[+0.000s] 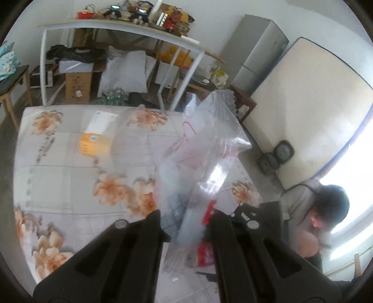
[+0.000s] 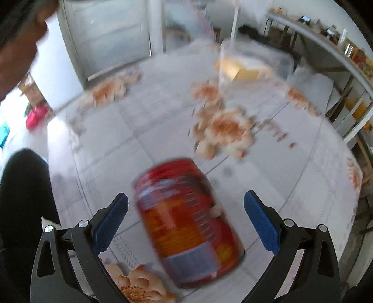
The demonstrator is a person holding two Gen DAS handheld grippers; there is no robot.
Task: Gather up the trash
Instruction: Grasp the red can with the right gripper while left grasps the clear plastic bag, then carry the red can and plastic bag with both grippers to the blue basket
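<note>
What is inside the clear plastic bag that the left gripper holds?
Through the clear plastic bag, a red wrapper shows low down. The fingers cover the bag's lower sides; anything else inside is blurred.

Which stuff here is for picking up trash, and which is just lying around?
For the job: clear plastic bag pinched in the left hand-held gripper; red can between the open right hand-held gripper.

Just lying about: orange box, fridge, cluttered shelf.

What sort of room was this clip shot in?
Probably a lived-in room used for storage: a table with a floral cloth, a grey fridge, a mattress leaning on the wall, and a cluttered shelf above boxes and bags.
</note>
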